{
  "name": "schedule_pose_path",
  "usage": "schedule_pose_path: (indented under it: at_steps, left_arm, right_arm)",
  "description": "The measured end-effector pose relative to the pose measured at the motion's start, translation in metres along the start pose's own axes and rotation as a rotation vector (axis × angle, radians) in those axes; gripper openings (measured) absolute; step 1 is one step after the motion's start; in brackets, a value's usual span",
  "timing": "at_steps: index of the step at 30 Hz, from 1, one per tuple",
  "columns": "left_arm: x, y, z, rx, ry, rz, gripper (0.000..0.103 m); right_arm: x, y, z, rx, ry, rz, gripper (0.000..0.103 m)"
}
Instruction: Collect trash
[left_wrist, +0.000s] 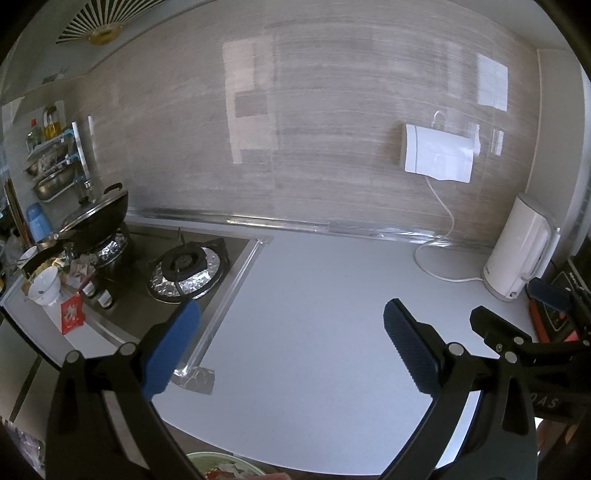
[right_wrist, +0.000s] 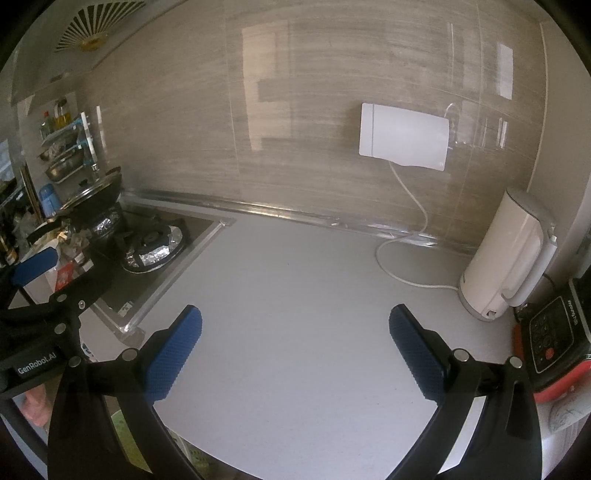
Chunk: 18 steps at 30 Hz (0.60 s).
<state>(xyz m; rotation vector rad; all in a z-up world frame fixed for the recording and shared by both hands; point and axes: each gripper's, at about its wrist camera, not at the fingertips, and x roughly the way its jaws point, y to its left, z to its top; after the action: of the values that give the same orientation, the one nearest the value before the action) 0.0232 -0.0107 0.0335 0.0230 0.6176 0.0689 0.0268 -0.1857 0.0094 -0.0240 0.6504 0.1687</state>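
A pale grey countertop (left_wrist: 317, 306) is running along a beige striped tile wall (left_wrist: 332, 122), and you are holding both grippers above its bare middle stretch. Your left gripper (left_wrist: 291, 328) is standing released, its 2 blue pads spread wide with nothing between them; your right gripper (right_wrist: 295, 332) is likewise released and gripping nothing. In the left wrist view the right gripper's black frame is showing at the right edge, beside an orange and black device (left_wrist: 554, 325). To the left, a recessed gas hob (left_wrist: 184, 269) is sitting with foil around its burners, and a black wok (left_wrist: 96, 218) with a lid is resting on the far burner. The trash is lying well apart from both grippers: a red wrapper (left_wrist: 72, 314) is sitting on the counter edge left of the hob, beside a white bowl (left_wrist: 44, 286) and a heap of crumpled scraps (left_wrist: 79, 267) near the wok. A crumpled strip of foil (left_wrist: 195, 380) is lying at the hob's near corner, just beside your left pad in that view. A white kettle (right_wrist: 509, 258) is standing at the right against the wall, its cord (right_wrist: 402, 266) looping across the counter up to a white wall box (right_wrist: 402, 136). A green-rimmed container (left_wrist: 225, 467) with mixed contents is showing below the counter edge; what it is holding cannot be told.
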Motion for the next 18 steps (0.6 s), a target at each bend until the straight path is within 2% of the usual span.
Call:
schedule_pose_path:
  at_steps: [18]
  left_arm:
    - [-0.0010,0.0003,-0.0018,0.011,0.005,0.002,0.095]
  right_arm:
    - [-0.0026,0.0017,-0.0004,0.005,-0.005,0.002,0.101]
